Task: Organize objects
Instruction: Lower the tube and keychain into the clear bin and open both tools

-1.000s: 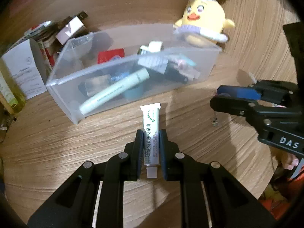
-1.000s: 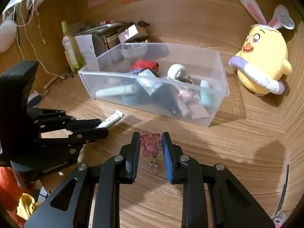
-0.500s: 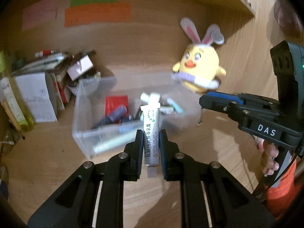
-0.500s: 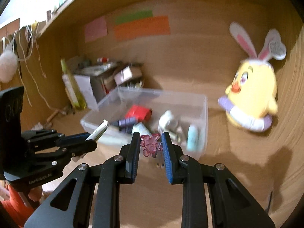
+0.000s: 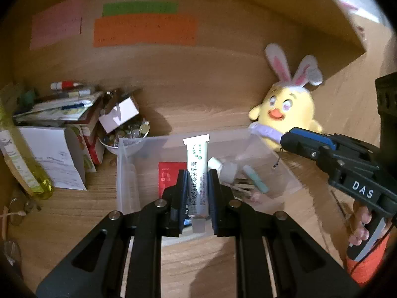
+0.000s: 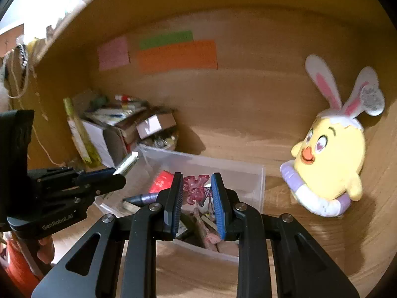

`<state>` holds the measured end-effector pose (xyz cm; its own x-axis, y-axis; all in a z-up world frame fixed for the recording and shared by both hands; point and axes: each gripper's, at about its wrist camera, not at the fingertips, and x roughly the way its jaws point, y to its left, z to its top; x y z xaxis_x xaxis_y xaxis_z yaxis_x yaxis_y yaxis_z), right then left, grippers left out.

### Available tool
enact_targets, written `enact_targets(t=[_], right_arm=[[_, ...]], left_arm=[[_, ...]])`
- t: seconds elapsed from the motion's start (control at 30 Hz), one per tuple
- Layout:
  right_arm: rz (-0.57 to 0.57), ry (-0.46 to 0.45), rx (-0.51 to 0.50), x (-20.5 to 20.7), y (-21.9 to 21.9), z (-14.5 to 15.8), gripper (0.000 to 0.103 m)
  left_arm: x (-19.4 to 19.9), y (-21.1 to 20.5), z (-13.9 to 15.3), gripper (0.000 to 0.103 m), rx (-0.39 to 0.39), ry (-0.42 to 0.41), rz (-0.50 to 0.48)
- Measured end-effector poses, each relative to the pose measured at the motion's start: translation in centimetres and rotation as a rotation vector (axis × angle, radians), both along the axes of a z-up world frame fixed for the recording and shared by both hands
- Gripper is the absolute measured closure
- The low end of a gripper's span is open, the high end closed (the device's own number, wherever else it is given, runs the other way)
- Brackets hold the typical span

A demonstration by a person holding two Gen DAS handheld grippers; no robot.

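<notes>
My left gripper [image 5: 197, 181] is shut on a white ointment tube [image 5: 197, 171] with green print, held lengthwise above the clear plastic bin [image 5: 126, 173]. My right gripper [image 6: 197, 190] is shut on a small pink translucent charm [image 6: 196, 188] with a thin dangling piece, also raised over the bin [image 6: 258, 181]. The bin holds a red packet [image 5: 171, 173], a purple pen [image 6: 146, 196], a pale teal stick [image 5: 255, 181] and other small items. In the left wrist view the right gripper [image 5: 285, 140] reaches in from the right; in the right wrist view the left gripper [image 6: 116, 176] with the tube's end [image 6: 129, 162] shows at left.
A yellow plush chick with bunny ears [image 5: 285, 114] leans at the back right. A pile of boxes and papers [image 5: 62, 129], a bowl of small beads [image 5: 126, 134] and a yellow-green bottle [image 5: 22, 164] crowd the back left. Coloured notes [image 5: 144, 29] hang on the wooden back wall.
Both grippers have risen from near the desk surface to above the bin, each keeping its object. The views now look over the bin's rim toward the back wall.
</notes>
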<state>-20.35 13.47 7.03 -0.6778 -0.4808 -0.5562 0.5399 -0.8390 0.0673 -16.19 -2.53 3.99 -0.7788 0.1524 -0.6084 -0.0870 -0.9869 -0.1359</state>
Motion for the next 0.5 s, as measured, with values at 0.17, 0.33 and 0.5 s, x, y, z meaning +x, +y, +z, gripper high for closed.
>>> enact_targets(t=[0.17,0.33,0.5], right_arm=[[-0.002,-0.096,0.038,-2.8,-1.0,-3.1,0.082],[0.009,-0.166,0.069,-4.2,-1.5,-5.9,0.082],[0.023,-0.192,0.102,-4.7,-2.1,-7.1,0.082]], left_arm=[[-2.0,0.0,-2.2,0.087,-0.012,-0.054,0.012],[-3.0,0.0,-3.8,0.087,-0.008,-0.090,0.008],[-3.5,-0.2,-4.6,0.087,-0.003,-0.115,-0.002]])
